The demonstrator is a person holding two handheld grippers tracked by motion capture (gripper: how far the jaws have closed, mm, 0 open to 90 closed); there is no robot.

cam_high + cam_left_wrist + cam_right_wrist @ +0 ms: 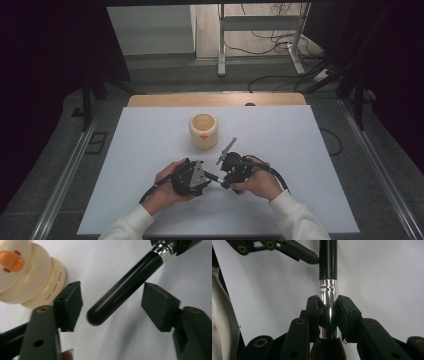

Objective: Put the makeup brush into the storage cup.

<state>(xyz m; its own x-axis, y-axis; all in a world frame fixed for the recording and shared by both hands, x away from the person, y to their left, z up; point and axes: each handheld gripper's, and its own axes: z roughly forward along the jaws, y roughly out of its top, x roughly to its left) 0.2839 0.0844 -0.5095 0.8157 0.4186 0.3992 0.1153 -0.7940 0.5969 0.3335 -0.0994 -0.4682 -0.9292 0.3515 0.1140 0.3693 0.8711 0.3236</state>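
A white rectangular table top (150,150) is seen from the high view, laid over a wooden table whose far edge (215,99) is left uncovered. Two white sleeves (295,220) are brought in from the near edge, and a black two-jaw gripper is held in each hand near the middle of the sheet.

A cream-coloured, rounded ceramic pot (203,130) with an orange mark on its side is set upright beyond the hands, apart from both grippers. In the left gripper view the same pot (27,275) is seen just beside the left jaw, with small lettering around its base.

The left gripper (204,176), topped by a grey three-cornered plate, is pointed towards the right gripper (222,180). Its jaws are spread wide, and nothing is gripped between them.

A make-up brush (328,297) with a black glossy handle, a silver metal ferrule and dark bristles is clamped by the right gripper's jaws, which are closed on the ferrule. The bristles are turned back towards that gripper's camera. The rounded end of the brush handle (117,297) is held in the gap between the left gripper's open jaws, touching neither of them, above the white surface.
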